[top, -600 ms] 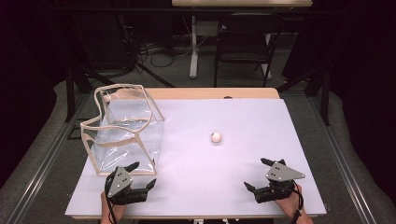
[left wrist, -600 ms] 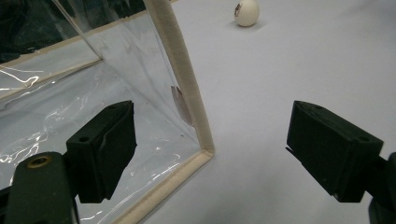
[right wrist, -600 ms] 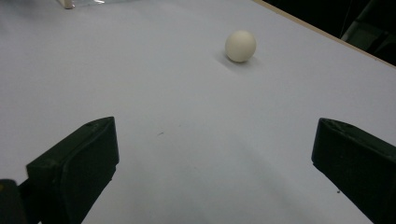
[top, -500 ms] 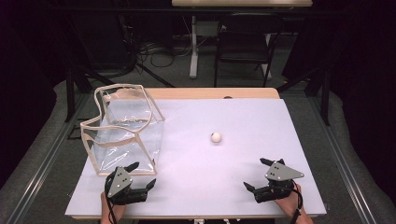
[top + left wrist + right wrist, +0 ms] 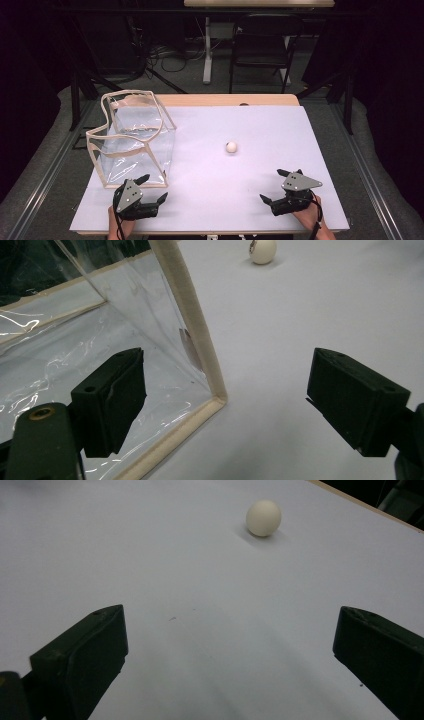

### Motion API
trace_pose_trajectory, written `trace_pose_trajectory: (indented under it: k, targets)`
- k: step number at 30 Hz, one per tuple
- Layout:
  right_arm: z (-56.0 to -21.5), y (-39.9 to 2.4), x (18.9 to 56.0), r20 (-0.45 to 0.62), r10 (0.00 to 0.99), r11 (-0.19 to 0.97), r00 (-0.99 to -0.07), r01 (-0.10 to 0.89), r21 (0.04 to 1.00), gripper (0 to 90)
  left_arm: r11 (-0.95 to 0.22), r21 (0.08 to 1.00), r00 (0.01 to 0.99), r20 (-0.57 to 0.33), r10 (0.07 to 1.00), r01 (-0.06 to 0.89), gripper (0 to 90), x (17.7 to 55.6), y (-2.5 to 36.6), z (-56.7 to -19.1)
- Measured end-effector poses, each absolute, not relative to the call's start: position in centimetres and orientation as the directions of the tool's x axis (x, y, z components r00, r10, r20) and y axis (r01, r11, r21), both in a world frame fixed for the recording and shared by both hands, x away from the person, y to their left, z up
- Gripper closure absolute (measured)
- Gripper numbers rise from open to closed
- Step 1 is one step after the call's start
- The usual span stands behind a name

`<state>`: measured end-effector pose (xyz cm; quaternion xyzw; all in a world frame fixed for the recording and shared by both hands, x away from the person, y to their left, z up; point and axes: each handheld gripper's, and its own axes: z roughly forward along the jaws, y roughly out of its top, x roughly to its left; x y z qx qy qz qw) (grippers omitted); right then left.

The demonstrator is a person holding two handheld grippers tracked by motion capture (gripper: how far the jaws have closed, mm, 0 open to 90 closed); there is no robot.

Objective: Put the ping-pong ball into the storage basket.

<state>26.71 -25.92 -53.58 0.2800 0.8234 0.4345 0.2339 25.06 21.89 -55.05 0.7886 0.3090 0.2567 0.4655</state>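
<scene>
My right hand-held gripper (image 5: 276,186) rests low at the near right edge of the surface (image 5: 260,125), its jaws spread wide with nothing between them. My left hand-held gripper (image 5: 152,186) sits at the near left, jaws also wide and empty, just in front of the near corner of the clear bag (image 5: 132,140), which stands open on the left side. The small white ball (image 5: 231,147) lies alone mid-surface, well ahead of both.
</scene>
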Motion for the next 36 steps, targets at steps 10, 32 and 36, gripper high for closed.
trace_pose_trajectory:
  k: [10, 32, 36]
  targets:
    - [-53.5, -25.0, 27.2, -0.134, 0.649, 0.484, -0.749, 0.27, 0.832, 1.2, -0.37, 0.894, 0.672, 0.112, 0.732, 0.254, 16.2, 24.9, 22.1, -55.1]
    - [-51.8, -23.4, 28.9, -0.146, 0.65, 0.506, -0.746, 0.281, 0.816, 1.4, -0.382, 0.892, 0.684, 0.121, 0.719, 0.243, 16.2, 25.1, 21.9, -55.1]
    - [-51.6, -23.4, 29.4, -0.145, 0.652, 0.508, -0.744, 0.287, 0.812, 1.4, -0.384, 0.89, 0.684, 0.121, 0.719, 0.246, 16.1, 25.1, 21.9, -55.1]
